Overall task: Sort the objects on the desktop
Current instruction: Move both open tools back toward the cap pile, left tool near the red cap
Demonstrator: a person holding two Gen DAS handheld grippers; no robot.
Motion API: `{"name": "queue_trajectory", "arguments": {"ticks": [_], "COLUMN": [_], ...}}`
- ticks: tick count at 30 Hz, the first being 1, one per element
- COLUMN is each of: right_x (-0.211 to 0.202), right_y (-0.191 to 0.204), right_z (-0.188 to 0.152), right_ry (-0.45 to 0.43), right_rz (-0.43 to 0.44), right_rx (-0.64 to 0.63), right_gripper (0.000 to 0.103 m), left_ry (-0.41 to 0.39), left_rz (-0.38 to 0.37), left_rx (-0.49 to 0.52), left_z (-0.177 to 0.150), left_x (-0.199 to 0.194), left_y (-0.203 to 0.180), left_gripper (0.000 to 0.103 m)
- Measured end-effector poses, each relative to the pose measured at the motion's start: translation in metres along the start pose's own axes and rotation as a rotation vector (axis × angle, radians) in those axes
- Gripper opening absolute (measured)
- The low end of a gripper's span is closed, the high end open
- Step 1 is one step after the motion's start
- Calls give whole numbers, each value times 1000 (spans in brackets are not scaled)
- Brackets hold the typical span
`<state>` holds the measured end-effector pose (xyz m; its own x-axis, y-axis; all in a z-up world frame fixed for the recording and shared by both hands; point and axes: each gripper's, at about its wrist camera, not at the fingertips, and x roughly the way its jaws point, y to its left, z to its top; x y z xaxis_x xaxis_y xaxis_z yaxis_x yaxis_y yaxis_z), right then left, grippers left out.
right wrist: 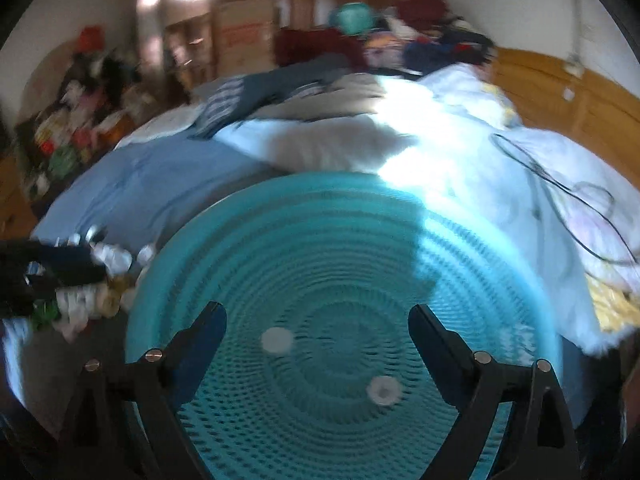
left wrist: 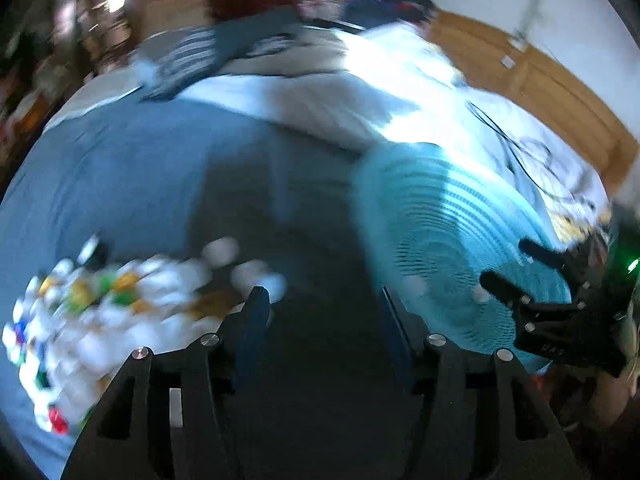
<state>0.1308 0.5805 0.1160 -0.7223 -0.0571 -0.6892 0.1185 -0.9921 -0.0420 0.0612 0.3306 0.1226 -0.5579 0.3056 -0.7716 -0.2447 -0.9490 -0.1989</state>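
Left wrist view, blurred. Left gripper (left wrist: pixel 322 300) low over blue bedsheet (left wrist: pixel 152 168), jaws apart, nothing between. Heap of bottle caps (left wrist: pixel 104 308), mostly white, some yellow, green, red, just left of jaws on the bed. Teal basket (left wrist: pixel 436 216) to the right, two pale caps inside; right gripper (left wrist: pixel 516 268) above its far side, jaws spread. White duvet (left wrist: pixel 400 80) beyond.

Right wrist view. Right gripper (right wrist: pixel 318 316) over teal basket (right wrist: pixel 340 216), jaws wide, holding nothing. Two white caps (right wrist: pixel 277 340) on basket floor, apart. Left gripper (right wrist: pixel 52 264) at left edge beside cap heap (right wrist: pixel 92 292). Black cable (right wrist: pixel 560 184) across duvet (right wrist: pixel 460 152).
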Motion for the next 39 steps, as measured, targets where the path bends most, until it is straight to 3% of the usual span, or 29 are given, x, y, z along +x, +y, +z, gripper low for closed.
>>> {"name": "queue_trajectory", "arguments": {"ticks": [4,9,16,20,23,28,31,34,37,38,39], "right_x": [13,0,-48,-61,-85,-122,-117,-106,-90,-81,-76], "right_y": [31,31,47,48,52,84,116,153,187,201,210], "right_z": [-8,-14,-39,-44,-38,-28,-30,-37,-43,-43,-45], "right_ry": [-1,14,-36,-71,-143,-239,-180,-127,-64,-35,-16], "right_rz": [-34,10,41,10,-38,20,124,196,280,326,359], "right_rx": [-119,-85,-118,-108,-109,-105,-129,-195,-242,-244,-244], "right_gripper": [94,94,95,96,96,97,96,94,82,75,65], "left_ry": [-32,-54,-36,-20,-21,-15,0,1,-12,-18,-24], "left_rz": [100,233,314,292,269,248,216,205,195,184,172], "left_rx": [-98,-258,-378,-334,-273,-150,-145,-124,-101,-102,-104], "left_z": [-26,-77,-160,-183,-179,-167,-164,-166,-167,-168,-170], "left_x": [-31,-73,-101,-96,-85,-61,-49,-44,-44,-47,-50], "left_y": [71,169,248,258,255,250,257,259,262,263,264], "left_gripper": [50,55,55,55,55,54,41,39,30,24,0]}}
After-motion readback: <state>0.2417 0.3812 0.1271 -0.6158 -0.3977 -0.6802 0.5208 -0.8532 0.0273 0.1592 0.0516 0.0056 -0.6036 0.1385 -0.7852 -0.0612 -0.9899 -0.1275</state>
